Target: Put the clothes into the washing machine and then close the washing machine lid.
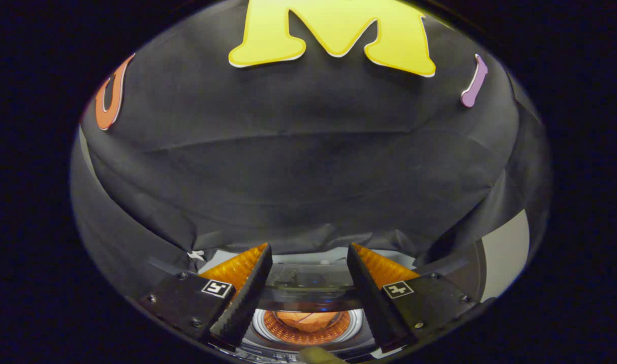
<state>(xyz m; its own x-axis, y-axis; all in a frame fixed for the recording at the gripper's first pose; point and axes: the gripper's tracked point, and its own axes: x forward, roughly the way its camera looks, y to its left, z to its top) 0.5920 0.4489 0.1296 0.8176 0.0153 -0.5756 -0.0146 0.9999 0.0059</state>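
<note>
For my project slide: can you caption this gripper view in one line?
Open tongs hover above the top-loading washing machine, its transparent lid raised, orange cloth inside the round drum.

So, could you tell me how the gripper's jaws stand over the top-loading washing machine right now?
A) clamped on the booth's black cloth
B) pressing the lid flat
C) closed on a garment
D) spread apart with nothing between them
D: the gripper has its jaws spread wide with nothing held, and between them the top-loading washing machine's round drum opening shows, with the transparent lid raised behind it.
</note>
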